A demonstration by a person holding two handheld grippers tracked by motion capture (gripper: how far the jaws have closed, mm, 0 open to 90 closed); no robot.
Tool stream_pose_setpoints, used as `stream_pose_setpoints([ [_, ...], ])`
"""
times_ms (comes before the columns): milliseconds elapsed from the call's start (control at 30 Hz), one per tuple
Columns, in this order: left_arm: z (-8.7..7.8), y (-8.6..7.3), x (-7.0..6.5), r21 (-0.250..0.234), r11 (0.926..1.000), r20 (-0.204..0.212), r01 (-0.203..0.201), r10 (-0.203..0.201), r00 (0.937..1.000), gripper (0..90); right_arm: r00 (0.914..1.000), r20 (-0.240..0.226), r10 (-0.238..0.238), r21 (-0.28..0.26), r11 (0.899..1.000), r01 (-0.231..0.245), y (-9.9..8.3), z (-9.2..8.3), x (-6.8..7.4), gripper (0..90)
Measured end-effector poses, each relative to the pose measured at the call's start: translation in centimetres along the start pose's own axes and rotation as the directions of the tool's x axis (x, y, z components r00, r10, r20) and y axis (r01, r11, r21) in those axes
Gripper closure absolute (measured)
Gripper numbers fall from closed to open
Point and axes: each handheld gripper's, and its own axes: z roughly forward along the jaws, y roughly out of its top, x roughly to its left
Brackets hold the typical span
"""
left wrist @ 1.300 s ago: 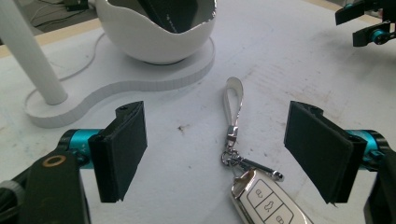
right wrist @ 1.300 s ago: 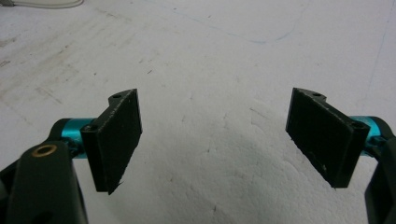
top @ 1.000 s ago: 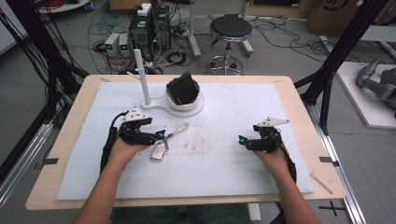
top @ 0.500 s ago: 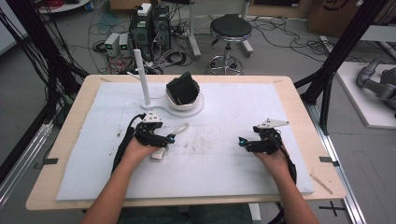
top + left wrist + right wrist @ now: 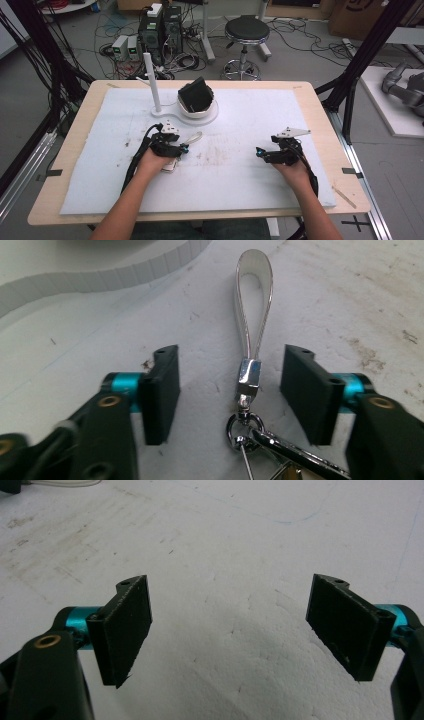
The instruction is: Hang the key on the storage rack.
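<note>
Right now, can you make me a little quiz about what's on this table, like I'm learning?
1. True or false: the pads of the left hand-held gripper already squeeze the keychain.
2. What lies between the left hand-held gripper's jaws: A) the keychain's metal clasp, B) a pen, C) a spoon?
3. What sits between the jaws of the right hand-held gripper?

Key
1. False. The jaws have just been closing around it, but a gap shows on each side.
2. A.
3. Just bare white foam mat; the jaws stand open.
</note>
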Motion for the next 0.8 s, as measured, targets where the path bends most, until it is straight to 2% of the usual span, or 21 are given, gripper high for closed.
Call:
stream_pose_setpoints([
  [133,0.0,0.0,-0.6,-0.005,0.9995,0.011,-0.031,0.031,0.9994,61.5,1.0,0.002,0.001,0.002,1.0,-0.001,0.0,0.0,0.1,18.6],
  [233,-0.1,-0.1,-0.7,-0.012,0.9985,0.03,-0.054,0.054,0.9981,67.6,1.0,0.001,0.0,0.002,1.0,0.0,0.0,0.0,0.0,18.6],
  [400,-0.1,-0.2,-0.7,-0.023,0.9981,0.056,-0.056,0.058,0.9968,81.0,1.0,-0.001,-0.004,0.009,1.0,0.004,0.0,0.1,0.1,18.6],
  [500,-0.1,-0.2,-0.7,-0.021,0.9982,0.062,-0.056,0.058,0.9964,81.2,1.0,0.001,-0.007,0.007,1.0,0.007,0.0,0.2,0.1,18.6],
  [567,-0.3,-0.1,-0.7,-0.029,0.9981,0.051,-0.054,0.056,0.9971,81.3,1.0,0.001,-0.006,0.008,1.0,0.006,0.0,0.2,0.1,18.6],
  [733,-1.8,0.5,-0.4,-0.11,0.9938,0.065,-0.016,0.023,0.9976,81.3,1.0,0.001,0.001,0.011,1.0,-0.001,0.0,0.2,0.0,18.6],
  [800,-2.8,0.7,-0.2,-0.135,0.9907,0.06,-0.016,0.024,0.9979,81.3,1.0,0.0,0.0,0.012,1.0,0.0,0.0,0.3,0.0,18.6],
])
